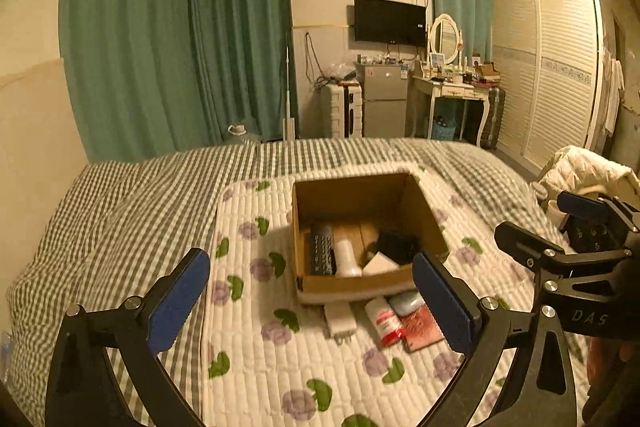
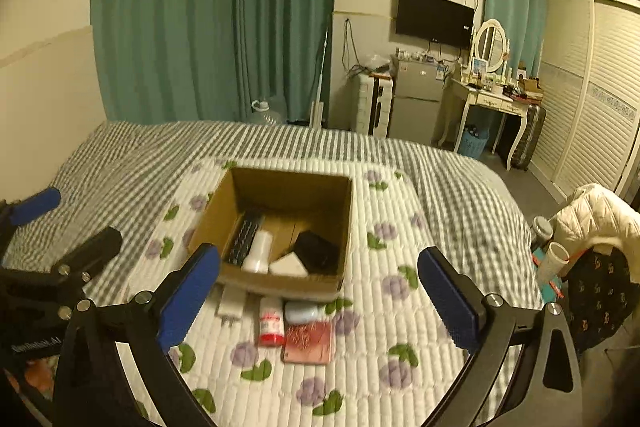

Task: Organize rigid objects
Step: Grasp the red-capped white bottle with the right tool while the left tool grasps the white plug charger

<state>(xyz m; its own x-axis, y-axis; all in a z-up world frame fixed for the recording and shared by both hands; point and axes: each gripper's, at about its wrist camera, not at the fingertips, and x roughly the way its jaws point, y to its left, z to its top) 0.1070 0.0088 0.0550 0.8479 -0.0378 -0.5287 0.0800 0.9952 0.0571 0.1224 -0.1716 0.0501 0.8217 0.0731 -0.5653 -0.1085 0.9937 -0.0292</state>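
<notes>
Cardboard box (image 1: 352, 287), remote (image 1: 322, 254), white bottle (image 1: 347, 258)

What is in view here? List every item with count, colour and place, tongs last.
cardboard box: 1, brown, open, on floral quilt
remote: 1, black, in box, left
bottle: 1, white, in box, beside remote
white block: 1, in box, near front wall
black case: 1, in box, right
charger: 1, white, quilt, before box
red-capped bottle: 1, white and red, quilt
blue case: 1, pale blue, quilt
red booklet: 1, quilt
left tongs: blue pads, open
right tongs: blue pads, open
</notes>
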